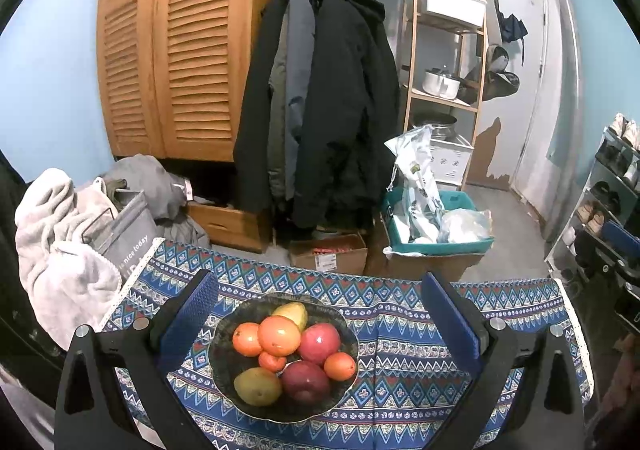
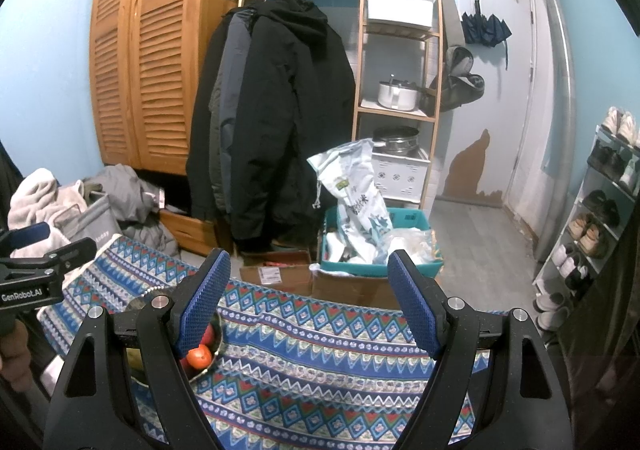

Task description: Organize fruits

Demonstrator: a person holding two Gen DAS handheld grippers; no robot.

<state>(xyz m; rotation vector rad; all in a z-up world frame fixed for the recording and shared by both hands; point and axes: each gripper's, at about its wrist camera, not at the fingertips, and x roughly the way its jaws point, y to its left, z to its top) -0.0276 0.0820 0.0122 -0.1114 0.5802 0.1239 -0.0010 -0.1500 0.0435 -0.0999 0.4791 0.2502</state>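
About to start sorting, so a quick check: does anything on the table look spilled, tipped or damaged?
Nothing stands out. All the fruit sits inside the dark round bowl on the blue patterned tablecloth; none has rolled out. Both grippers, left and right, are open and empty.

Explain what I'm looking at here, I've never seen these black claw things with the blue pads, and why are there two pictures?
Those claws are two handheld grippers; a person holds one in each hand, with no robot arm. Each carries a wide-angle camera looking forward along its fingers, hence two pictures. The left gripper is open above a dark bowl of fruit: oranges, red apples and yellowish mangoes, standing on a patterned blue tablecloth. The right gripper is also open, over bare cloth beside the bowl, which peeks out behind its left finger. Neither holds anything. At the right view's left edge you see the other gripper in the person's hand. Behind are coats, a wooden wardrobe and shelves.
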